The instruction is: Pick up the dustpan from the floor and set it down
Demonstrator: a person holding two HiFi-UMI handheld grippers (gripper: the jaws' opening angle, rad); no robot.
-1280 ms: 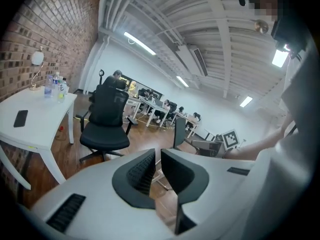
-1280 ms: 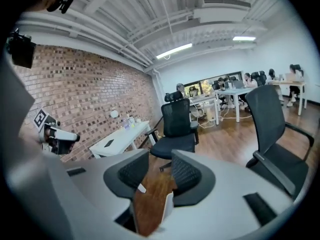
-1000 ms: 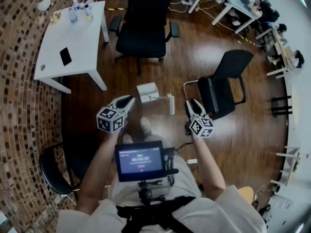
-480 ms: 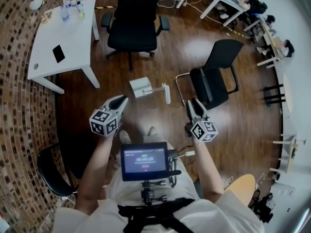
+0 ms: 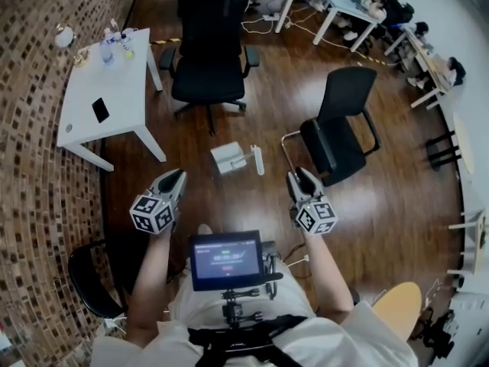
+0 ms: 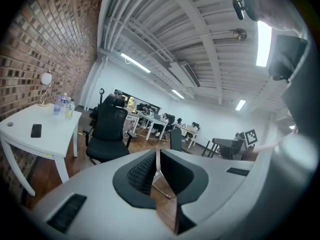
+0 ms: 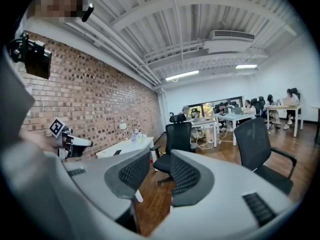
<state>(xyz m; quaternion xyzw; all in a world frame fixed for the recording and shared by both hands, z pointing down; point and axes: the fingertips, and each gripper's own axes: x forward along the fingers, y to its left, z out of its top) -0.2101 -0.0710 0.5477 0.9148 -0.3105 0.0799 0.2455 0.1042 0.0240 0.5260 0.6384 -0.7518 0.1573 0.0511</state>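
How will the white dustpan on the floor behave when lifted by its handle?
The dustpan looks like thin plastic, so probably light and stiff. Its handle ends far from the scoop, so it may swing or tilt.

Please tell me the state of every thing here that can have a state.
Dustpan: lying on the floor, untouched.
Left gripper: jaws together, empty.
Right gripper: jaws slightly apart, empty.
Phone: flat on the white table, screen dark.
Chest-mounted screen: lit.

The white plastic dustpan (image 5: 233, 157) lies on the wooden floor (image 5: 397, 197) — white table (image 5: 107, 90) left, black sled chair (image 5: 340, 128) right, black swivel chair (image 5: 210, 60) far.
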